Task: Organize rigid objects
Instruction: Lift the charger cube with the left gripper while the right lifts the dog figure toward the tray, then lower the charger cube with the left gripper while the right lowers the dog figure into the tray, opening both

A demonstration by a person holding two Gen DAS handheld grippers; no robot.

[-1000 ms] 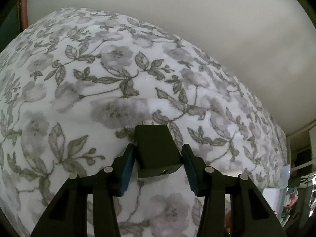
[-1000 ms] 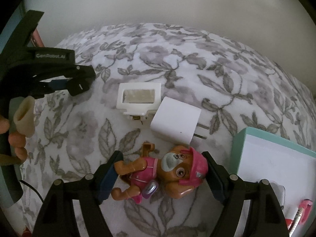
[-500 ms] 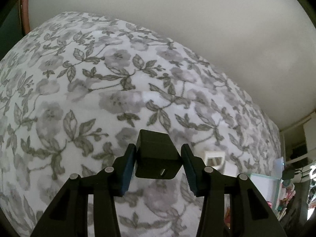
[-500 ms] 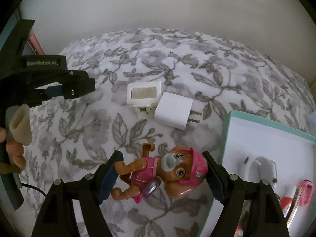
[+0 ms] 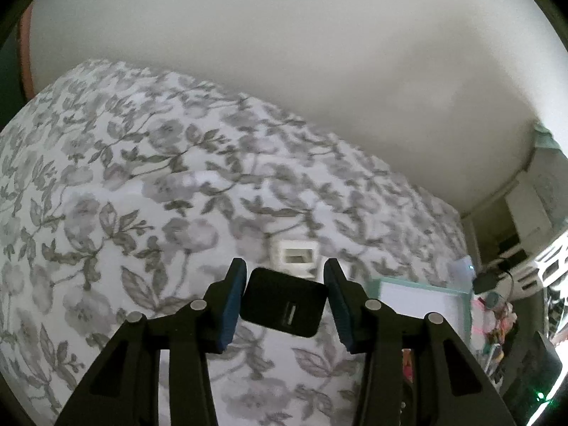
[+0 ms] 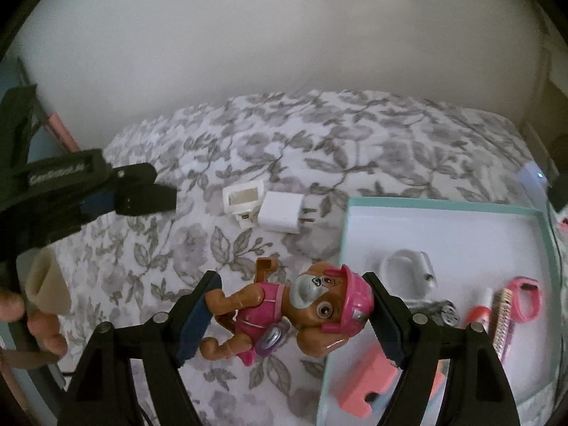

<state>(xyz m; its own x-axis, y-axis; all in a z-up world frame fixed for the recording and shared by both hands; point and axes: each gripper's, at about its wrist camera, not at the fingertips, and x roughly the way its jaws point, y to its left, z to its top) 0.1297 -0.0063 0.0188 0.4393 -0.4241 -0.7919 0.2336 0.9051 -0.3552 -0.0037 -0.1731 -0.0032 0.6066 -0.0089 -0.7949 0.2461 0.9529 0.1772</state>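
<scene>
Both claws have risen from the grey-and-white floral bedspread [image 6: 284,135] since a second ago, so the shallow white tray with a teal rim [image 6: 443,206], earlier only a corner in the right wrist view, now shows most of its floor there.

In the left wrist view, the left claw [image 5: 284,301] is clamped on a small black cube-shaped wall charger [image 5: 284,307], its port face toward the camera and the block tilted between the blue pads; it hangs above the bedspread, left of the tray.

In its own view, the right claw [image 6: 289,314] is clamped on a brown plastic toy puppy in a pink suit and helmet [image 6: 287,307], gripped lengthwise with helmet against one pad and hind end against the other, over the tray's left rim.

A white square plug adapter [image 6: 282,211] and a white open-fronted plastic piece [image 6: 243,197] lie touching on the bedspread, just left of the tray's far corner.

Inside the tray are a white rounded case [image 6: 408,269], a pink wristband [image 6: 525,298] and a coral-pink notched block [image 6: 369,380].
</scene>
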